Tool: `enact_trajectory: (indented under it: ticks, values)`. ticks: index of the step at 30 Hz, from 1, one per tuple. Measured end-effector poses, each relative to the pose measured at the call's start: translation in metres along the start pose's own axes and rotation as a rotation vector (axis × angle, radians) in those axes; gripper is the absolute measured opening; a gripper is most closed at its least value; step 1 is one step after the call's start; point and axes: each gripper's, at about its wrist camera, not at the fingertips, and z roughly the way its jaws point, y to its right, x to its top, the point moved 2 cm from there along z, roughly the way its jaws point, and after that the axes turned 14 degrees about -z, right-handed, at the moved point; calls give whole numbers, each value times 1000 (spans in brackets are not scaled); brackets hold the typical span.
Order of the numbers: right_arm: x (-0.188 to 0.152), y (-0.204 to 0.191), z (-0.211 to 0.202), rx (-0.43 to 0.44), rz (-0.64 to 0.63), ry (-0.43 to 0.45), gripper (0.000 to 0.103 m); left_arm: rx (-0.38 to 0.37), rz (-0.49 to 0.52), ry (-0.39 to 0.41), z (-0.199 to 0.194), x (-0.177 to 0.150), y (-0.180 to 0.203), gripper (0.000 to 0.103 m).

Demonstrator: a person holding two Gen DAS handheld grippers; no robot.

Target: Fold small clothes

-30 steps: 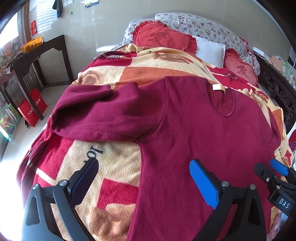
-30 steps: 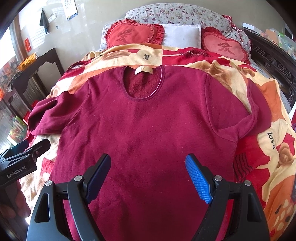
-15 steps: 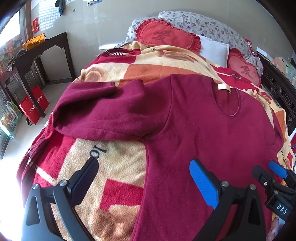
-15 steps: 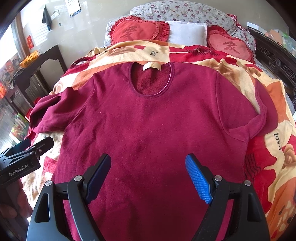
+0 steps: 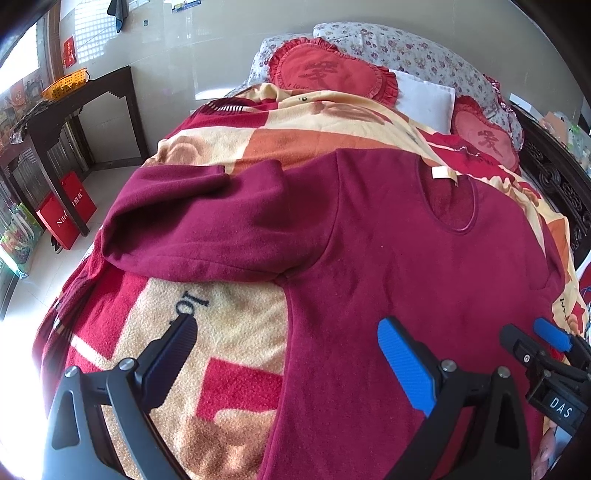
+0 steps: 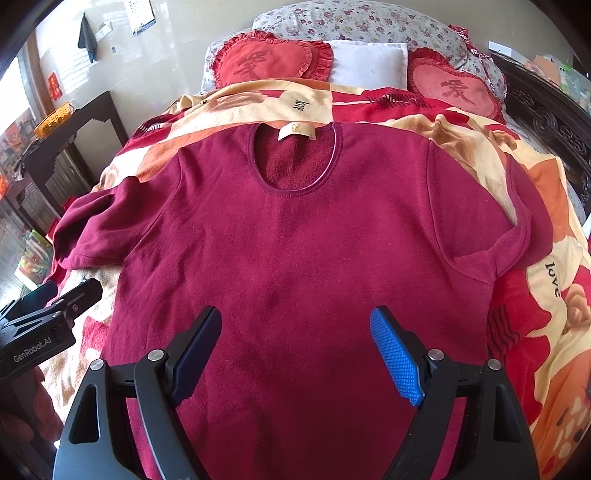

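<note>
Left wrist view: the left gripper (image 5: pixel 286 341), fingers spread apart, hangs over the sweater (image 5: pixel 388 266) side seam, near the bed's left edge. Right wrist view: the right gripper (image 6: pixel 295 343), likewise spread, hangs above the sweater's (image 6: pixel 295 251) lower middle on the blanket (image 6: pixel 554 295).

Maroon top (image 6: pixel 295 240), red, cream and orange patterned blanket (image 5: pixel 221 332), red heart cushions (image 6: pixel 273 61), floral pillow (image 6: pixel 369 22)

One maroon fleece long-sleeved top (image 6: pixel 295 236); one red, orange and cream patterned blanket (image 5: pixel 229 325). Two red heart-shaped frilled cushions (image 6: pixel 273 61) (image 6: pixel 456 90), one white pillow (image 6: pixel 367 64). Two black two-finger grippers: left (image 5: pixel 286 345), right (image 6: pixel 295 338).
</note>
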Motion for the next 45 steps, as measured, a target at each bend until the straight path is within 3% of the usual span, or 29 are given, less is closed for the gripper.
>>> enact_trajectory:
  ticks: [15,23,29,34,42,45]
  values:
    - [9,-15,4,20,-34,3,68,26,-37,0,0,15,-26,101]
    - [18,-30,9,65,-62,4,68,78,-119,37,7,54,-72,101]
    - [26,-48,15,88,-106,2,68,152,-123,65,35,88,-99,100]
    - [27,-56,22,104,-127,-22,68,210,-65,58,70,108,-107,90]
    - [28,-52,34,111,-114,-50,68,227,-51,46,96,118,-109,88]
    - [27,-50,38,114,-103,-57,68,227,-34,37,99,119,-108,69]
